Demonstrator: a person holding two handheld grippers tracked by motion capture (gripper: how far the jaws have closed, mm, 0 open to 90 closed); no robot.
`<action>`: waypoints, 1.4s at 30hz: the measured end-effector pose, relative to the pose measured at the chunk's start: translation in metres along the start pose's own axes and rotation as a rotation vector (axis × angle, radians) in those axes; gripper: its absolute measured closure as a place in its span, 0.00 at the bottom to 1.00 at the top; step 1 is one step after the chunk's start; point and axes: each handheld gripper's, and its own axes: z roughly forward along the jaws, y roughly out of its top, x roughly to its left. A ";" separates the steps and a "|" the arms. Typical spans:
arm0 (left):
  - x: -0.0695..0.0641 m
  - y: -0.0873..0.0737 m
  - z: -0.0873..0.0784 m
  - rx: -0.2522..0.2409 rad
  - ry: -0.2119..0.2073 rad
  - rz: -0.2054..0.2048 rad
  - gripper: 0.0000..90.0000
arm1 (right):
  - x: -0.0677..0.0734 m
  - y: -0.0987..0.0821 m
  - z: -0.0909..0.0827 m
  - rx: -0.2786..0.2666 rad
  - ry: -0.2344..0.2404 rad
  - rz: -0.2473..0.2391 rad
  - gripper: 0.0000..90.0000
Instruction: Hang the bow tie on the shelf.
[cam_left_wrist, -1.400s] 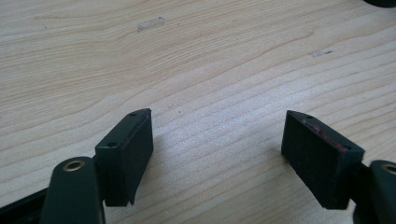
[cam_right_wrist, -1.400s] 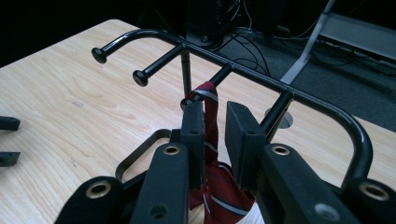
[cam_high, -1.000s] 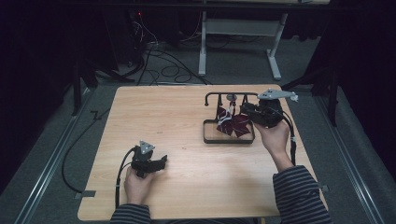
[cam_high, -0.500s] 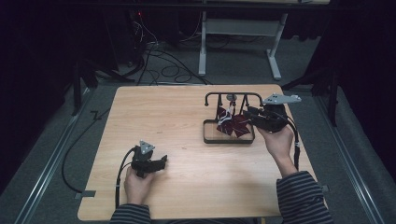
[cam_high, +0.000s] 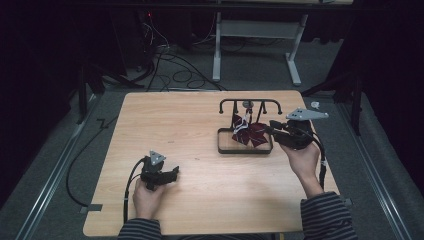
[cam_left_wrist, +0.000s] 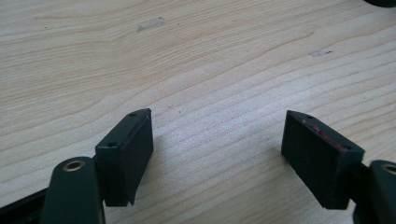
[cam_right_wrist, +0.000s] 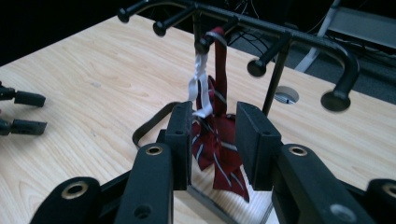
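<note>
Right gripper (cam_right_wrist: 212, 140), jaws parted and just now opening wider. The dark red striped bow tie (cam_right_wrist: 217, 149) hangs in the gap between the two jaws and beyond them; neither pad is seen pressing on it. A white strap (cam_right_wrist: 196, 84) runs up from the bow tie to a peg of the black rack (cam_right_wrist: 280, 35), from which the bow tie hangs. Further pegs with rounded ends stick out from the rack's top bar toward the camera. Below the bow tie lies the rack's flat rectangular base (cam_high: 220, 145), resting on the tabletop (cam_high: 190, 130).

In the high view the right gripper (cam_high: 272, 127) is held level at the rack's right side, pointing left at the bow tie (cam_high: 250, 132), with the right hand (cam_high: 302, 157) behind it. The rack stands on the far right part of the tabletop.

Left gripper (cam_left_wrist: 217, 154), jaws wide apart with nothing between them, bare wood beneath. In the high view the left gripper (cam_high: 175, 174) rests low over the near left part of the tabletop, well apart from the rack, held by the left hand (cam_high: 147, 197).
</note>
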 end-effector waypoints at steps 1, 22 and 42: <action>0.000 0.000 0.000 0.000 0.000 0.000 0.29 | 0.000 -0.002 -0.001 0.002 0.001 0.003 0.77; 0.000 0.000 0.000 0.000 0.000 0.001 0.29 | -0.004 -0.041 -0.013 0.007 0.005 0.071 0.76; 0.000 0.000 0.000 0.000 0.001 0.001 0.29 | -0.005 -0.081 -0.003 0.038 0.031 0.157 0.76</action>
